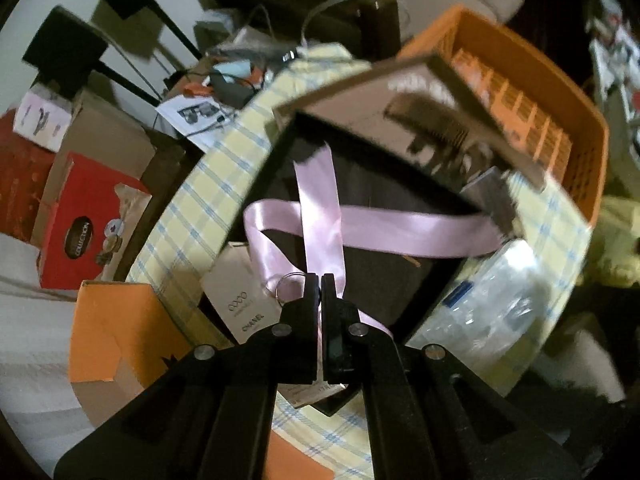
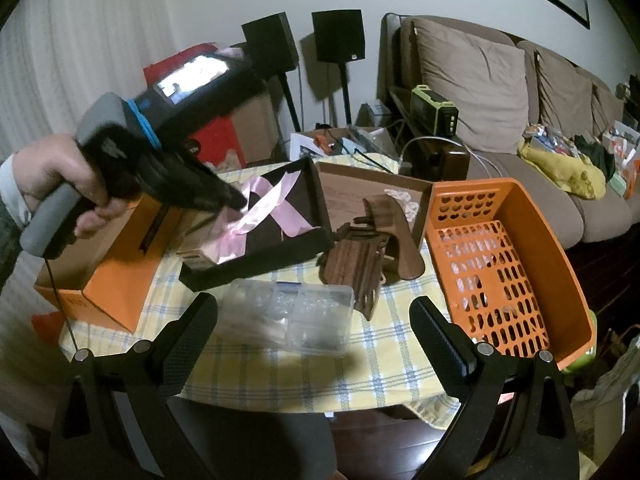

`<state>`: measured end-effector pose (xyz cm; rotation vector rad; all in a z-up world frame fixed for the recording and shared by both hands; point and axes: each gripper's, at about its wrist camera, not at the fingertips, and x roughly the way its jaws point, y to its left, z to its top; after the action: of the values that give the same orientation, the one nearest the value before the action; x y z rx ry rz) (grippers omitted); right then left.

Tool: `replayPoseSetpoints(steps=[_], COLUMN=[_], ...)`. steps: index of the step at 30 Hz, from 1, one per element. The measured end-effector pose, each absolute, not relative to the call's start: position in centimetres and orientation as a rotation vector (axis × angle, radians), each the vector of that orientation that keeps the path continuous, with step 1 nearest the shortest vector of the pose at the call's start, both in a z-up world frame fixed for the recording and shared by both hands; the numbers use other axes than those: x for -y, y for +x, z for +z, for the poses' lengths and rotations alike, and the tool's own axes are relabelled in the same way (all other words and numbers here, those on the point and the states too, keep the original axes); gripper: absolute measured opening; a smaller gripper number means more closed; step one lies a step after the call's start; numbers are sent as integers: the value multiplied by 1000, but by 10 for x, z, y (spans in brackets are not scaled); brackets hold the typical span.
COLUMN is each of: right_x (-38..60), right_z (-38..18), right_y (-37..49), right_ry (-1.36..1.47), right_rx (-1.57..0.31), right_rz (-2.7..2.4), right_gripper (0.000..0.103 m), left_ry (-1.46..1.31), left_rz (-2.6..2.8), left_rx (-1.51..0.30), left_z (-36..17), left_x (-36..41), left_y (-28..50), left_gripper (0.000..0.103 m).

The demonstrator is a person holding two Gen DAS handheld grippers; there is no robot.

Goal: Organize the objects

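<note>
My left gripper is shut on a pink satin ribbon that lies across a shallow black box. In the right wrist view the left gripper reaches into the black box and pinches the ribbon. My right gripper is open and empty above the table's near edge, over a clear plastic compartment case. A wooden comb set lies beside an empty orange basket.
The round table has a yellow checked cloth. An orange box stands at the left, a brown cardboard lid behind. A white Chanel carton lies by the black box. A sofa and speakers are behind.
</note>
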<state>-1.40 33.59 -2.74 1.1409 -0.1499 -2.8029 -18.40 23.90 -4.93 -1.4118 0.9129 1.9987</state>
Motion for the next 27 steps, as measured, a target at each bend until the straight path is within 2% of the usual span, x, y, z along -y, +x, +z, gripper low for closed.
replayPoseSetpoints(steps=[8, 13, 18, 22, 27], right_x=[-334, -339, -332, -318, -294], right_z=[-23, -18, -15, -14, -17], right_y=[-26, -46, -76, -98, -121], right_ry=[1132, 1140, 1179, 1187, 1203], right_rx=[107, 140, 96, 79, 38], right_rz=[-2809, -2770, -2720, -2669, -2621], right_gripper=[97, 92, 67, 61, 45], left_ry=[-1296, -1195, -1126, -1112, -1097], left_rz=[2112, 2199, 2267, 2288, 2320], left_rx=[-617, -438, -296, -203, -132], left_z=[7, 38, 54, 61, 63], left_x=[-212, -184, -160, -140, -117], left_y=[-173, -163, -152, -148, -139], left_gripper=[1, 1, 1, 1, 1])
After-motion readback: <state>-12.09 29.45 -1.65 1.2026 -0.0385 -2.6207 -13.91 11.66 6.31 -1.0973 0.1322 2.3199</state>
